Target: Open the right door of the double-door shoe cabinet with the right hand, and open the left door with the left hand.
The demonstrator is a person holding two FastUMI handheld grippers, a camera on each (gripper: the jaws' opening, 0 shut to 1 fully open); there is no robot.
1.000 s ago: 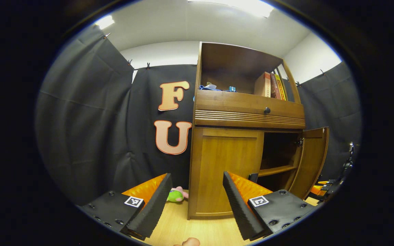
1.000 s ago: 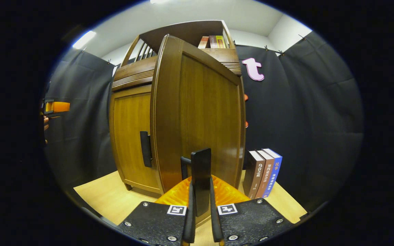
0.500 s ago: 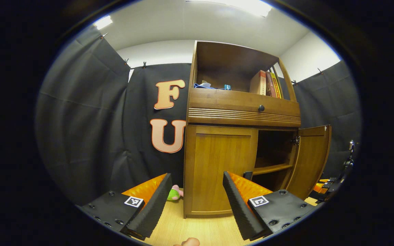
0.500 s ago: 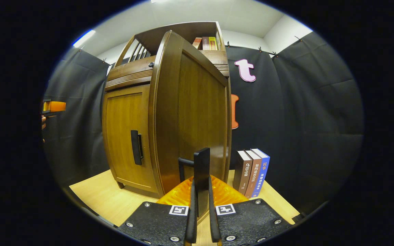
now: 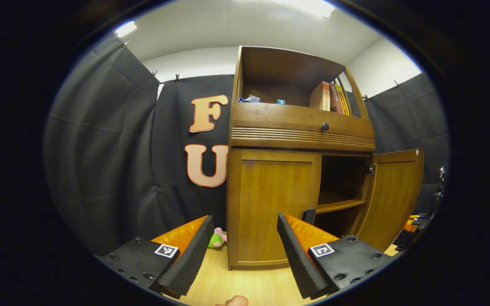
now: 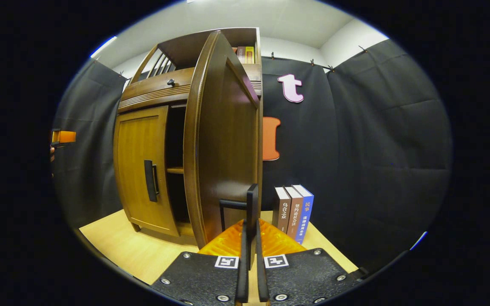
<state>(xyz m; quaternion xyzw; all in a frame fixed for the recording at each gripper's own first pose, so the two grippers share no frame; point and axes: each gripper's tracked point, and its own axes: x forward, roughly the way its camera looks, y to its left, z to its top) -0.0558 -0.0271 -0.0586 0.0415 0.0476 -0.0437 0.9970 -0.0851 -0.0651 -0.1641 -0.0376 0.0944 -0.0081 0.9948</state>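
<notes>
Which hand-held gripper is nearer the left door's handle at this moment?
Left. The left hand-held gripper hangs open in front of the closed left door, short of its handle. The right hand-held gripper is shut on the right door's handle, off to the side.

The right door (image 5: 391,195) stands swung out, leaving a gap into the cabinet with a shelf (image 5: 338,206) crossing it halfway up. The left door (image 5: 270,204) is shut, its handle (image 6: 149,180) standing clear at the inner edge. Bare floor (image 5: 245,284) lies open between the left tongs (image 5: 240,250) and that door. A plush toy (image 5: 217,238) sits near the cabinet's left corner. Three books (image 6: 294,210) stand just beside the open door's outer face. The right tongs (image 6: 249,255) are clamped on that door's handle (image 6: 251,208).
</notes>
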